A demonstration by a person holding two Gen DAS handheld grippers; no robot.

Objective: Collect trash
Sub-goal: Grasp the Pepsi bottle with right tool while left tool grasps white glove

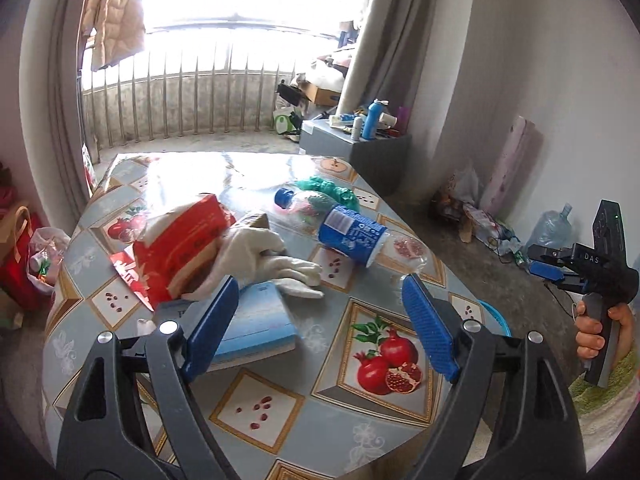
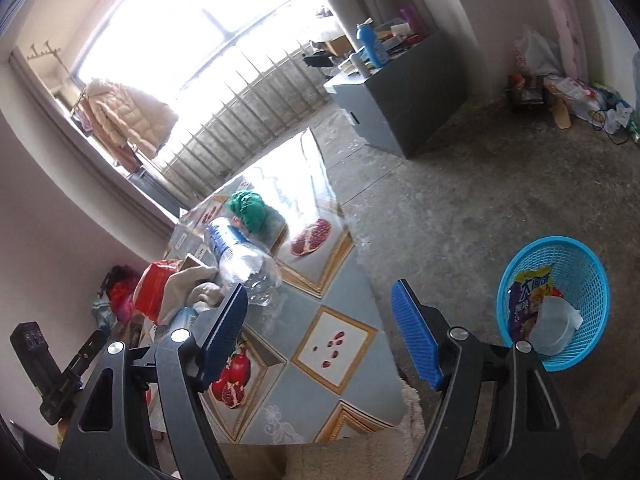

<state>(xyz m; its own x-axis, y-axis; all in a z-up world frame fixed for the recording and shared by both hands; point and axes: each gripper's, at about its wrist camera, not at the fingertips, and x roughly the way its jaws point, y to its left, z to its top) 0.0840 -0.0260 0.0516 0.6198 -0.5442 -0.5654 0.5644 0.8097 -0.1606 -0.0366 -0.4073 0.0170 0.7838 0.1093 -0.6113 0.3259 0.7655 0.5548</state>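
Observation:
On the patterned table point(image 1: 304, 408) lie a crushed clear plastic bottle point(image 1: 344, 230) with a blue label and cap, a green crumpled bag point(image 1: 332, 190), a red carton point(image 1: 180, 244), a white glove point(image 1: 264, 256) and a light-blue booklet point(image 1: 256, 328). My left gripper point(image 1: 320, 328) is open and empty above the table's near part, beside the booklet. My right gripper point(image 2: 320, 336) is open and empty over the table's edge; the bottle point(image 2: 244, 260) lies ahead to its left. A blue mesh bin point(image 2: 560, 300) on the floor holds a snack wrapper and a white cup.
A grey cabinet point(image 1: 360, 144) with bottles on top stands beyond the table. Bags and clutter lie along the right wall point(image 1: 480, 216). A red bag point(image 1: 20, 256) sits on the floor at the left. The bin's rim point(image 1: 496, 316) shows past the table's right edge.

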